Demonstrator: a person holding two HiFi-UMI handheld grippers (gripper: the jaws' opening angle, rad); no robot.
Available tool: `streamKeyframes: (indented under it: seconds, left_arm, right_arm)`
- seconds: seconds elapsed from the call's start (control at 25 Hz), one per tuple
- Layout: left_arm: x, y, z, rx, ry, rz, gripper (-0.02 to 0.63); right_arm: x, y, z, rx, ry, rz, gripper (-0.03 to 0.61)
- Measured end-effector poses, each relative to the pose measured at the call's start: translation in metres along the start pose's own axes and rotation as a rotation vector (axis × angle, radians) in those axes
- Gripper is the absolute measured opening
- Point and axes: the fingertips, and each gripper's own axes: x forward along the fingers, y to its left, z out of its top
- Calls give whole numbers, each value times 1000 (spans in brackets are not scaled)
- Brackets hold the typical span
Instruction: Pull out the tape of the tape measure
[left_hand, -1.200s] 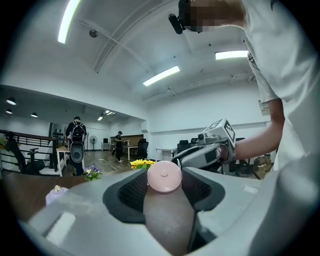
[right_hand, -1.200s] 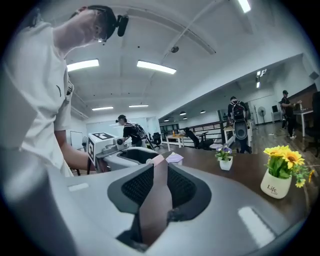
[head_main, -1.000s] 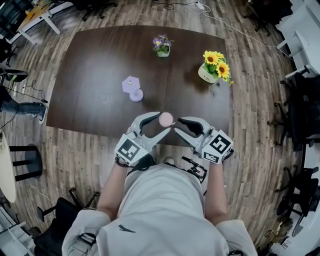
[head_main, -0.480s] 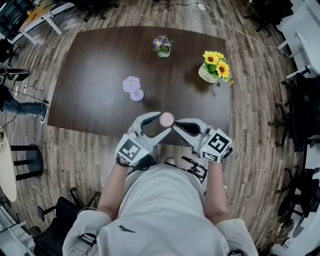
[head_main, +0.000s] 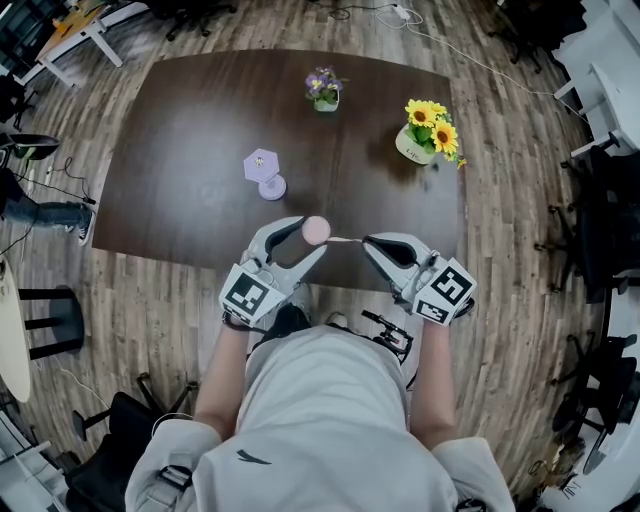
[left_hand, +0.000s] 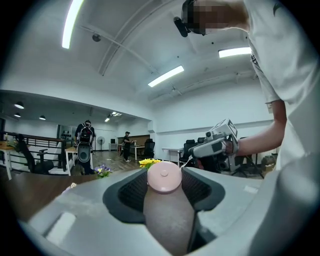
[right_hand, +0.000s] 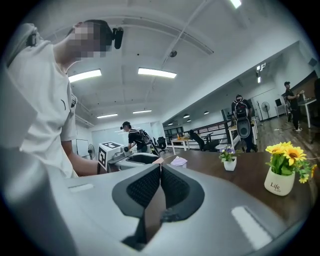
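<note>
The tape measure (head_main: 316, 230) is a small round pink case, held above the table's near edge. My left gripper (head_main: 303, 233) is shut on it; in the left gripper view the case (left_hand: 164, 177) sits between the pads. A thin strip of tape (head_main: 345, 239) runs rightwards from the case to my right gripper (head_main: 366, 241). That gripper's jaws have just been closing and now pinch the tape's end; in the right gripper view the right gripper (right_hand: 160, 166) shows its pads pressed together at the tip. Past them the left gripper (right_hand: 134, 159) is seen.
On the dark brown table (head_main: 190, 120) stand a lilac hexagonal object (head_main: 263, 172), a small pot of purple flowers (head_main: 323, 90) and a white pot of sunflowers (head_main: 430, 130). Office chairs and desks ring the wooden floor; people stand far off.
The right gripper's jaws closed onto the tape's end. The two grippers then drew apart, the left one leftwards with the case, and a short length of tape now shows between them.
</note>
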Motion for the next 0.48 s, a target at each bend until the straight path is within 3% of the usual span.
streamKeyframes:
  seconds: [0.2,0.48]
  left_arm:
    - [-11,19,-6,62,9,33,229]
    - [-22,40,-8,44,13,88,229]
  right_arm:
    - [-18,-14,6,18,-41,-65,9]
    - [-47,-33,8,34,-66,-145,9]
